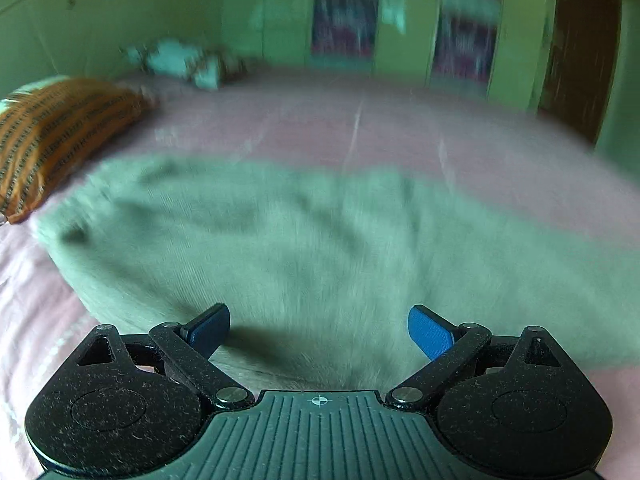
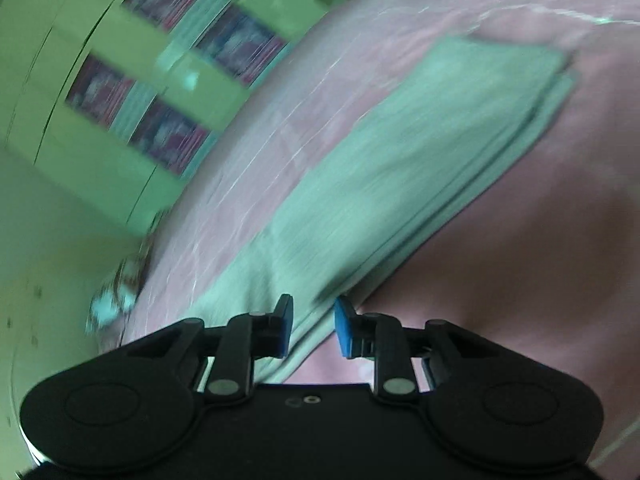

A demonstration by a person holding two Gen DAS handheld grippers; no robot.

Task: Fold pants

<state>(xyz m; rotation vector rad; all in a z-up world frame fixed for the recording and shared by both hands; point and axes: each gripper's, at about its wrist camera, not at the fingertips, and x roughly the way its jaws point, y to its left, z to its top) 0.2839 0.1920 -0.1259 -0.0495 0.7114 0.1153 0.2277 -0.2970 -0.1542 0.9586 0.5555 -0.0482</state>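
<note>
Pale green pants [image 1: 312, 240] lie spread on a pink bedsheet [image 1: 360, 128]; the picture is motion-blurred. My left gripper [image 1: 319, 330] hovers over their near edge, its blue pads wide apart and nothing between them. In the right wrist view the pants [image 2: 400, 160] run as a long folded strip from the gripper up to the right, with layered edges along the right side. My right gripper [image 2: 314, 330] stands over the strip's near end with a narrow gap between its pads. Cloth shows through the gap, and the pads do not press on it.
An orange striped pillow [image 1: 60, 132] lies at the left of the bed. A crumpled light bundle [image 1: 180, 60] sits by the far green wall [image 1: 160, 0]. There are patterned panels [image 1: 344, 20] and a brown door [image 1: 576, 60] behind. Pink sheet [image 2: 540, 220] lies to the right of the pants.
</note>
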